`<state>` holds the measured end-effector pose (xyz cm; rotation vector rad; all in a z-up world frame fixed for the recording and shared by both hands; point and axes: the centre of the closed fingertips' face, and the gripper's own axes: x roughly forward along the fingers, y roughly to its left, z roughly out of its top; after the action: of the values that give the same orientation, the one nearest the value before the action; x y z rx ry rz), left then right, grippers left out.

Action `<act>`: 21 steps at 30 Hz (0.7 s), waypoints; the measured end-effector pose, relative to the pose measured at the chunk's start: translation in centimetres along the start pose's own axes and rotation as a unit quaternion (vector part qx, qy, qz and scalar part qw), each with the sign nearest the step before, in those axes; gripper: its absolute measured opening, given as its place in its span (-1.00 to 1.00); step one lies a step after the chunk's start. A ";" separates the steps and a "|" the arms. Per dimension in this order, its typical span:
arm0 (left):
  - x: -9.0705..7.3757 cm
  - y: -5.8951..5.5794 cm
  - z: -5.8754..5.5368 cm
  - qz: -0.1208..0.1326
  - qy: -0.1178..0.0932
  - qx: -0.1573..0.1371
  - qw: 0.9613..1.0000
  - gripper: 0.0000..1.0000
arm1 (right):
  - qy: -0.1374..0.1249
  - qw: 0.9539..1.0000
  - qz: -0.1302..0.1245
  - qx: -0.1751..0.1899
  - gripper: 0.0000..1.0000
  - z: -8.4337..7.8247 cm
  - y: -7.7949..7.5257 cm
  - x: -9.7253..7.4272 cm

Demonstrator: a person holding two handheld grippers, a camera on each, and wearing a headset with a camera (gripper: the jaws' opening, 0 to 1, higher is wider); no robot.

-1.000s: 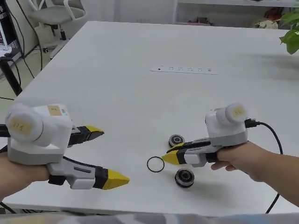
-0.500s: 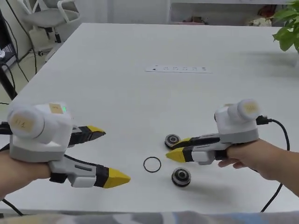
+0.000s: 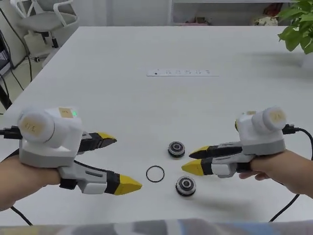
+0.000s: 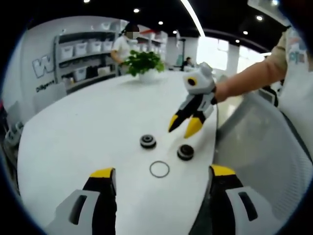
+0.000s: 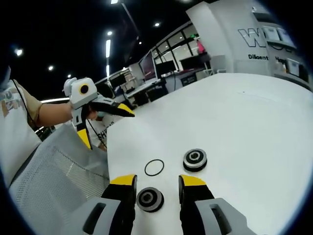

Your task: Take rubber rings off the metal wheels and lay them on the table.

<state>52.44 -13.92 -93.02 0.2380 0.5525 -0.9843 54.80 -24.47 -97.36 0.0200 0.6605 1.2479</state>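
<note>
Two metal wheels with dark rims lie on the white table: one farther back (image 3: pixel 176 149) (image 4: pixel 148 141) (image 5: pixel 195 159), one nearer the front edge (image 3: pixel 186 185) (image 4: pixel 185 152) (image 5: pixel 150 199). A loose black rubber ring (image 3: pixel 155 174) (image 4: pixel 159 169) (image 5: pixel 154 167) lies flat to their left. My left gripper (image 3: pixel 122 163) (image 4: pixel 162 171) is wide open, just left of the ring and above the table. My right gripper (image 3: pixel 190 160) (image 5: pixel 158 181) is open and holds nothing; it hovers right of the wheels, with the near wheel showing between its jaws in its own view.
A white power strip (image 3: pixel 182 72) lies across the middle of the table. A potted plant (image 3: pixel 297 30) stands at the far right corner. An office chair (image 3: pixel 44 17) is beyond the far left corner. A cable (image 3: pixel 292 200) trails from the right gripper.
The right gripper has drawn back to the right, away from the ring and wheels. The left gripper has edged closer to the ring. The camera has shifted.
</note>
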 end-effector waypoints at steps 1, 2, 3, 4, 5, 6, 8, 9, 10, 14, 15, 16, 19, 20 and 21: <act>0.2 0.0 0.1 -0.002 -0.001 -0.002 1.000 0.54 | -0.001 1.000 -0.001 0.000 -0.35 -0.1 0.0 -0.1; 0.3 0.0 0.2 -0.003 -0.001 -0.004 1.000 0.55 | -0.002 1.000 -0.001 -0.001 -0.34 -0.2 0.0 -0.2; 0.4 -0.1 0.2 -0.005 -0.002 -0.004 1.000 0.54 | -0.003 1.000 -0.001 -0.003 -0.33 -0.3 0.1 -0.3; 0.6 -0.1 0.3 -0.006 -0.002 -0.005 1.000 0.54 | -0.003 1.000 0.000 -0.005 -0.32 -0.4 0.1 -0.3; 0.7 -0.2 0.3 -0.007 -0.002 -0.005 1.000 0.54 | -0.002 1.000 0.000 -0.006 -0.32 -0.4 0.2 -0.3; 0.9 -0.3 0.3 -0.008 -0.001 -0.004 1.000 0.54 | -0.002 1.000 0.000 -0.008 -0.32 -0.6 0.2 -0.4; 1.2 -0.4 0.4 -0.011 0.000 -0.003 1.000 0.54 | -0.001 1.000 0.001 -0.012 -0.31 -0.9 0.3 -0.4; 1.3 -0.4 0.4 -0.012 0.000 -0.002 1.000 0.53 | 0.000 1.000 0.001 -0.014 -0.30 -1.0 0.2 -0.4; 1.5 -0.5 0.4 -0.013 0.001 0.000 1.000 0.53 | 0.000 1.000 0.002 -0.015 -0.30 -1.1 0.2 -0.5; 2.2 -0.8 0.7 -0.020 0.000 0.004 1.000 0.51 | 0.001 1.000 0.003 -0.021 -0.27 -1.6 0.4 -0.5; 2.3 -0.9 0.7 -0.021 0.000 0.005 1.000 0.51 | 0.002 1.000 0.003 -0.024 -0.27 -1.7 0.5 -0.5; 2.5 -0.9 0.7 -0.022 0.001 0.005 1.000 0.50 | 0.003 1.000 0.004 -0.026 -0.26 -1.8 0.5 -0.5; 3.1 -1.2 0.8 -0.027 0.003 0.007 1.000 0.49 | 0.008 0.999 0.007 -0.034 -0.27 -2.2 0.7 -0.5; 3.3 -1.2 0.8 -0.029 0.003 0.008 1.000 0.49 | 0.009 0.999 0.007 -0.035 -0.27 -2.3 0.7 -0.5; 3.5 -1.3 0.9 -0.031 0.003 0.008 0.999 0.49 | 0.010 0.999 0.008 -0.037 -0.27 -2.4 0.7 -0.5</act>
<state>53.09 -17.52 -94.10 0.2405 0.5605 -1.0488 52.91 -25.50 -98.84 -0.0494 0.6327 1.2884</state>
